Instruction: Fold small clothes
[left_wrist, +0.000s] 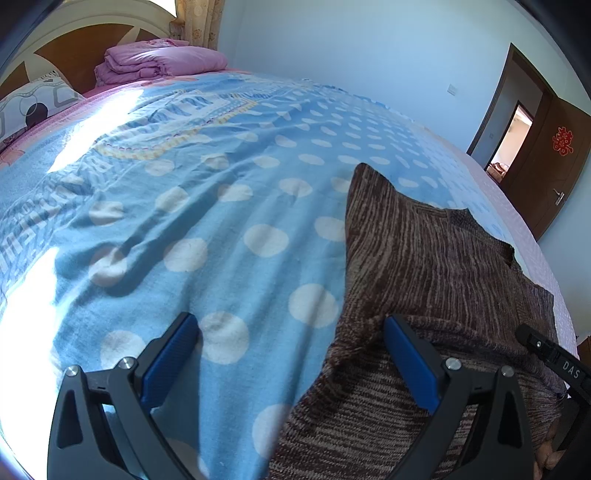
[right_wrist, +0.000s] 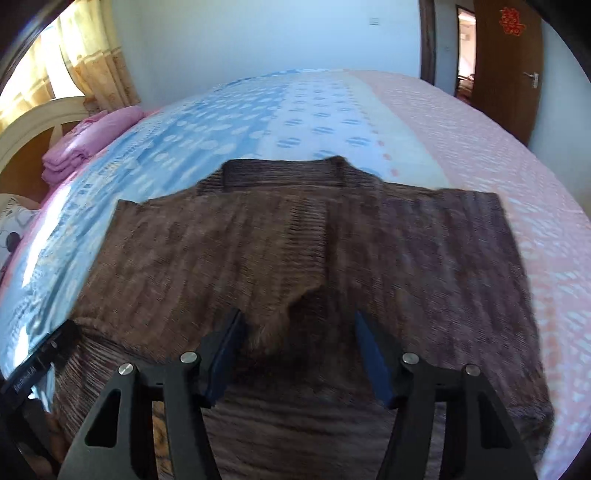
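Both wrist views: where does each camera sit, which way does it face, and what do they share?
Left wrist: on the left gripper, angled down at the blue dotted blanket and the sweater's edge; own fingers show.
Right wrist: on the right gripper, angled down over the sweater; own fingers show.
Shared: sweater, blanket, pink bedding, door.

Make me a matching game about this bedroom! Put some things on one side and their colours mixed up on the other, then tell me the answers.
Things:
1. knitted sweater
2. folded quilt
3. curtain
4. dotted blanket

Colours:
A. blue with white spots
B. yellow
C. brown
D. pink

Pairs: 1-C, 2-D, 3-B, 4-A
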